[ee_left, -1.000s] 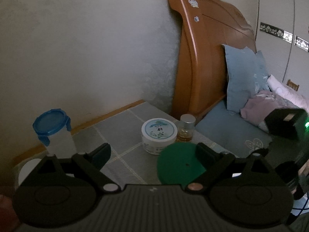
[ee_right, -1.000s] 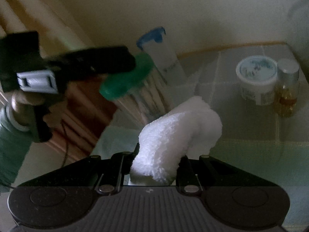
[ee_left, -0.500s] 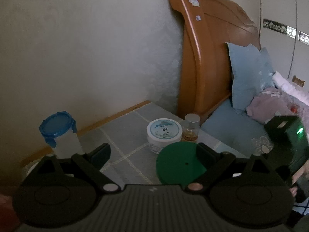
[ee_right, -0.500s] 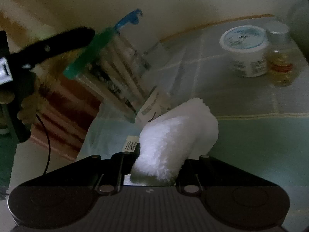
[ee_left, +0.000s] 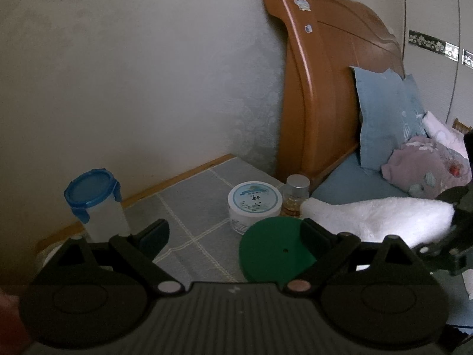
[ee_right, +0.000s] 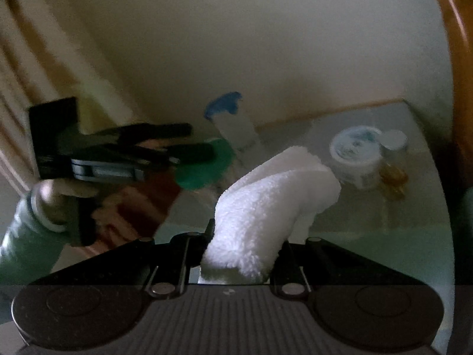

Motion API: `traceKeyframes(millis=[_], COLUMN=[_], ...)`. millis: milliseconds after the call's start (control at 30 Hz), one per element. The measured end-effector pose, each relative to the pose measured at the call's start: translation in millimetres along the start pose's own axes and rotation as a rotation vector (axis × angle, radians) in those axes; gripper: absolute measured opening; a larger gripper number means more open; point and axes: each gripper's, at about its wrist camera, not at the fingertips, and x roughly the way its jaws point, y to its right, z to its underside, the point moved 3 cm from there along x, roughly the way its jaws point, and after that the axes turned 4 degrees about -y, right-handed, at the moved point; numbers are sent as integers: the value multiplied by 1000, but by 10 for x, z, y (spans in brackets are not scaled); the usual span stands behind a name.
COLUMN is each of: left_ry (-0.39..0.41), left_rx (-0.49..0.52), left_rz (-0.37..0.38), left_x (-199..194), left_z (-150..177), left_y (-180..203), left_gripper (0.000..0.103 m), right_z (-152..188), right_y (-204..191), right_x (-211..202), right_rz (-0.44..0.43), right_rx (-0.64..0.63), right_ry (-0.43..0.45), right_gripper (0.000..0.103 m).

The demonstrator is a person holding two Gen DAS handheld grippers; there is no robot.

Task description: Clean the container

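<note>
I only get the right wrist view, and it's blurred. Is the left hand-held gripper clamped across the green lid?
Observer: No. The left hand-held gripper has its jaws wide apart; only one finger overlaps the lid.
Operator: Any marks on the lid?
Observer: A small hole at its centre.
Operator: What lies beyond the amber bottle?
Observer: Behind the bottle, a blue pillow leans on the headboard.

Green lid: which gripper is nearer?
Left. The left gripper has its right finger across the green lid; the right gripper, shut on the white cloth, is beside it.
</note>
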Motion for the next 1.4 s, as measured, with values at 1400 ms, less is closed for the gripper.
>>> traceKeyframes(millis=[1400], left_ry=[9], left_rx=[-40], left_rz=[-4], left_x=[24], left_z=[-5], left_y=[-5], left_gripper=[96], right_z=[223], right_y=[373], right_x=[739], right_rz=[15], right_rx=[69], right_ry=[-192], right_gripper=[20])
